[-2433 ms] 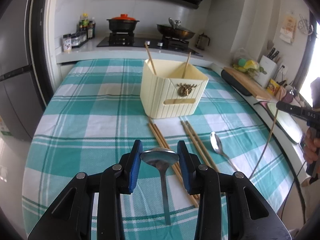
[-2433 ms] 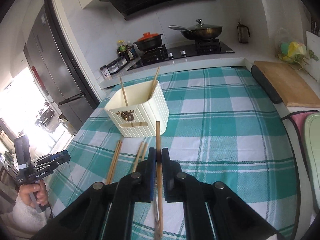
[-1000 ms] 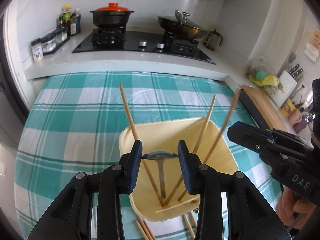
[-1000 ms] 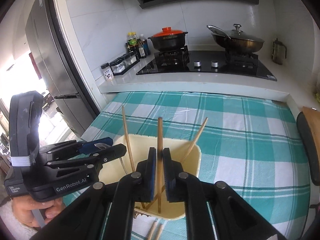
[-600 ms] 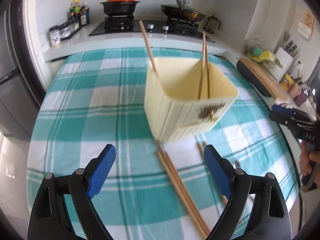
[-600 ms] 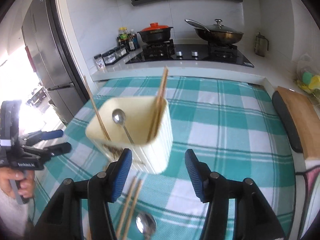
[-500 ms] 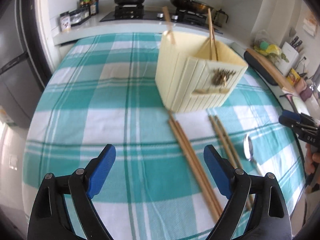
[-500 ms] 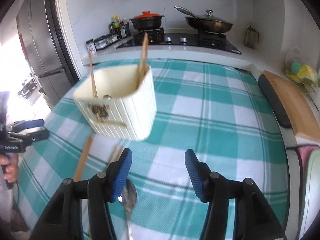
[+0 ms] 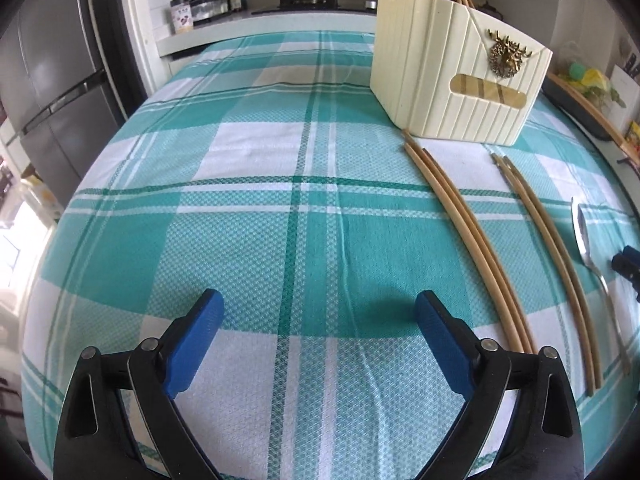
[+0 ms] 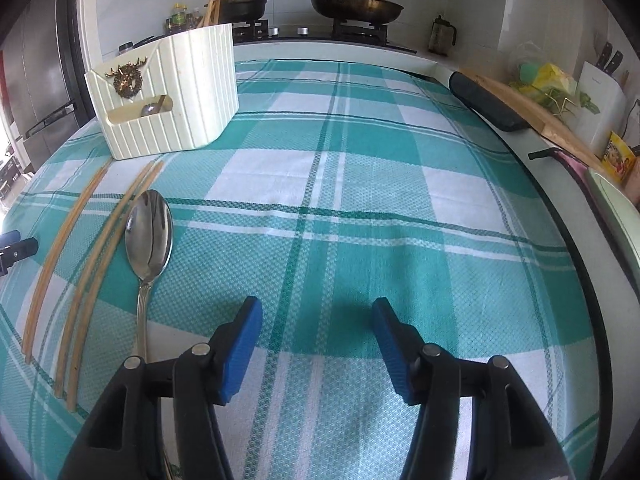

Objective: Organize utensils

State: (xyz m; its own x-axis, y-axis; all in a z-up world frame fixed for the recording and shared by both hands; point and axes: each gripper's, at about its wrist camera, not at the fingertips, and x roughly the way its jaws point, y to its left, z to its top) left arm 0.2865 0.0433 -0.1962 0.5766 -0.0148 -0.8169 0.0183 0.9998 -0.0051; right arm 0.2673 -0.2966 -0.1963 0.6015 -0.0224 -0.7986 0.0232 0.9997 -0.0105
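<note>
A cream ribbed utensil holder (image 9: 456, 80) with a gold deer badge stands on the teal checked tablecloth (image 9: 256, 216); it also shows in the right wrist view (image 10: 168, 96), with chopsticks sticking out of its top and a spoon bowl behind its slot. Two pairs of wooden chopsticks (image 9: 468, 236) (image 9: 548, 256) lie in front of it. A metal spoon (image 10: 148, 240) lies next to them, left of my right gripper (image 10: 316, 312), which is open and empty low over the cloth. My left gripper (image 9: 316, 304) is open and empty, left of the chopsticks.
A stove with an orange-lidded pot (image 10: 244, 2) and a wok (image 10: 356, 6) stands behind the table. A wooden cutting board (image 10: 532, 116) and knife block are at the right. A fridge (image 9: 52, 72) stands at the left. The table edge curves off at the right.
The spoon in my left gripper and the chopstick in my right gripper went into the holder. Both grippers opened, pulled back and came down low over the cloth.
</note>
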